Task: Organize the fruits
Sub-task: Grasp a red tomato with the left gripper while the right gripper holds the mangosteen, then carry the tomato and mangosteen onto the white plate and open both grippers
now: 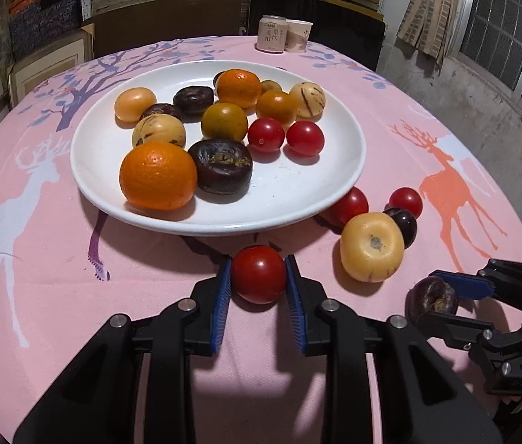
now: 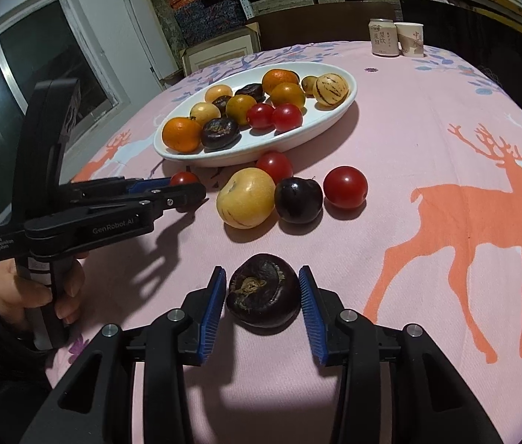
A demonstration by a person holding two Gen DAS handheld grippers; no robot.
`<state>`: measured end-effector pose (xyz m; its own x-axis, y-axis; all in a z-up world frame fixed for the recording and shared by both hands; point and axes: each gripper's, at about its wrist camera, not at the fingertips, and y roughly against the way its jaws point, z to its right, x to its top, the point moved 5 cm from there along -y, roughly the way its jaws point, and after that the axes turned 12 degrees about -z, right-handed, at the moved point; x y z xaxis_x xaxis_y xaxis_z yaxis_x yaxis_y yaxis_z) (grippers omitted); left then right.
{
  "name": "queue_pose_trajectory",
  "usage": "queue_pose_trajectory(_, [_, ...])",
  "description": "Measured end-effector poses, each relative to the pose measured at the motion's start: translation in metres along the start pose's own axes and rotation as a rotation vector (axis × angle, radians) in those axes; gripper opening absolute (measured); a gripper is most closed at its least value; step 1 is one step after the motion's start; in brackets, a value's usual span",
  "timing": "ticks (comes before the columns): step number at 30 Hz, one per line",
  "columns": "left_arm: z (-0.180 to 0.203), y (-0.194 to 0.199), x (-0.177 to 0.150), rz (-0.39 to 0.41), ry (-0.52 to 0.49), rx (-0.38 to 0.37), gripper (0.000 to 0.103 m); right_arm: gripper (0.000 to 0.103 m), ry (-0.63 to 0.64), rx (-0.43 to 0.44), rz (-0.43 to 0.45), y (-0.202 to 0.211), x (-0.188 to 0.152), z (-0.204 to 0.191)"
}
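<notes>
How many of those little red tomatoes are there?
5 tomatoes. Two on the white plate, two on the tablecloth beside it, one tomato in the left tool. More could hide behind bigger fruit.

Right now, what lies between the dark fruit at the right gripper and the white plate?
In the right wrist view, a yellow fruit, dark plum and two red tomatoes lie between the dark fruit and the plate.

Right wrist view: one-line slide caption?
Right gripper brackets a dark wrinkled round fruit on the pink deer-print tablecloth, pads not visibly touching.
</notes>
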<state>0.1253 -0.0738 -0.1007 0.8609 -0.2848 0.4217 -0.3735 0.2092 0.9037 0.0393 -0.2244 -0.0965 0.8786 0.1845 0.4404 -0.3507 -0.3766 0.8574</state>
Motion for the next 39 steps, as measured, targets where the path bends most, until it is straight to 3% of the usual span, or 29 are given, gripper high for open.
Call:
queue_pose_trajectory(5, [0.007, -0.004, 0.001, -0.009, -0.044, 0.057, 0.033, 0.040, 0.047, -0.093, -0.008, -0.003, 0.000, -0.008])
queue_pose_trajectory(8, [0.004, -0.001, 0.000, 0.002, -0.028, 0.032, 0.030, 0.039, 0.041, -0.099, 0.004, -0.001, -0.001, -0.006])
queue_pose_trajectory(13, [-0.001, 0.016, -0.005, 0.052, 0.000, -0.020, 0.028, 0.039, 0.013, -0.031, 0.035, 0.006, -0.003, 0.000])
queue_pose_trajectory(24, [-0.019, 0.059, -0.022, 0.136, 0.042, -0.076, 0.028, 0.039, 0.009, -0.014, 0.064, 0.018, 0.001, -0.004])
queue_pose_trajectory(33, [-0.055, 0.094, 0.016, 0.221, 0.067, -0.025, 0.028, 0.039, 0.073, -0.046, 0.166, 0.063, 0.058, -0.020])
queue_pose_trajectory(39, [-0.087, 0.080, 0.064, 0.208, 0.086, 0.050, 0.028, 0.039, 0.054, -0.095, 0.194, 0.068, 0.113, -0.011])
